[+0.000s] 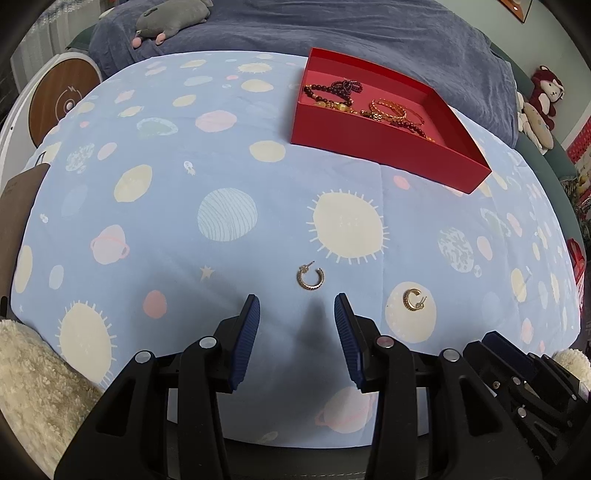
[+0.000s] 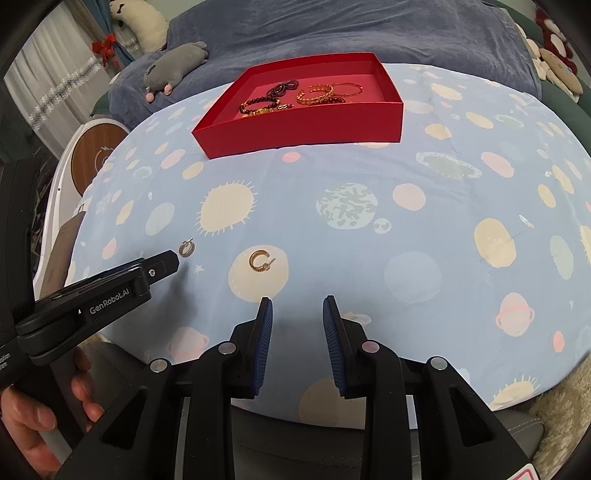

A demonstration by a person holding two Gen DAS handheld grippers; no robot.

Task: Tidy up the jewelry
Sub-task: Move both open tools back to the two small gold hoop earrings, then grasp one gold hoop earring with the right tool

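Observation:
Two small gold hoop earrings lie on a blue space-print cloth. One earring [image 1: 310,277] [image 2: 186,247] rests just beyond my left gripper [image 1: 297,304], whose blue pads stand apart with nothing between them. The other earring [image 1: 413,299] [image 2: 260,261] lies on a cream circle, ahead and slightly left of my right gripper [image 2: 297,304], which is also open and empty. A red box [image 1: 388,147] [image 2: 306,125] at the far side holds dark bead strands and gold bracelets [image 1: 391,109] [image 2: 325,92]. The left gripper's body [image 2: 122,284] shows in the right wrist view, held by a hand.
A blue-grey blanket [image 1: 332,29] with a grey plush toy [image 1: 170,22] lies beyond the cloth. Stuffed toys [image 1: 543,99] sit at the far right. A round wooden-topped stand [image 1: 61,99] is at the left. Cream fleece [image 1: 33,387] borders the near edge.

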